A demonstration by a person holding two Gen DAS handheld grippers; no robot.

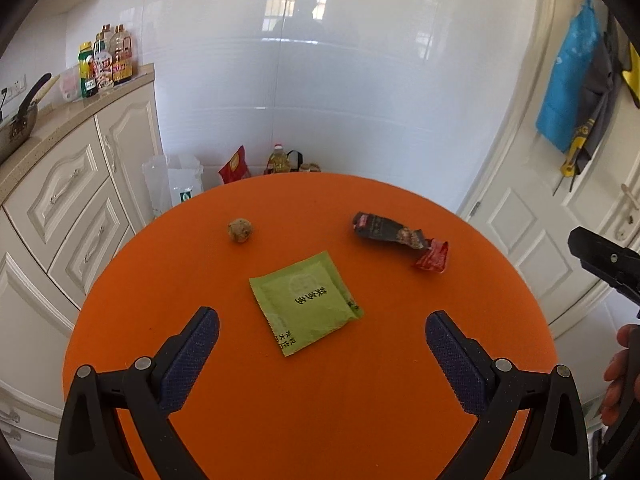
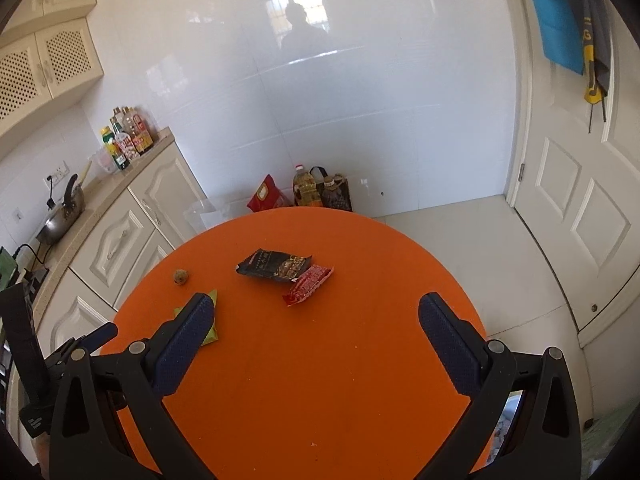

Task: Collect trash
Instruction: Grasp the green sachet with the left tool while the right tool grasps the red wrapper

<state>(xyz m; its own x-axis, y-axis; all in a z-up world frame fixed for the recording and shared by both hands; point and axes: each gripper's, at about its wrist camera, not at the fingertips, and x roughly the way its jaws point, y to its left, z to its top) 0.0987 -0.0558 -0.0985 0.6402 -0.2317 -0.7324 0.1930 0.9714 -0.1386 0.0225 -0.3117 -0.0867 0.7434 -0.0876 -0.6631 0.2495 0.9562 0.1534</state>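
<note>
Four bits of trash lie on a round orange table [image 1: 312, 400] [image 2: 320, 380]. A flat green packet [image 1: 306, 302] [image 2: 212, 330] sits just ahead of my left gripper [image 1: 322, 330], which is open and empty above the table. Farther back are a small brown crumpled ball [image 1: 240, 230] [image 2: 181, 277], a dark snack wrapper [image 1: 386, 231] [image 2: 274, 264] and a red wrapper [image 1: 432, 257] [image 2: 308, 285] touching it. My right gripper [image 2: 316, 316] is open and empty, with the two wrappers ahead of it. Its left finger hides part of the green packet.
Cream cabinets [image 1: 72, 200] with a countertop, bottles [image 1: 106, 60] and a pan stand to the left. Bags and an oil bottle [image 2: 306, 188] sit on the floor behind the table. A white door [image 2: 580, 200] with hanging aprons is on the right. A hand [image 1: 620, 376] holds the right gripper.
</note>
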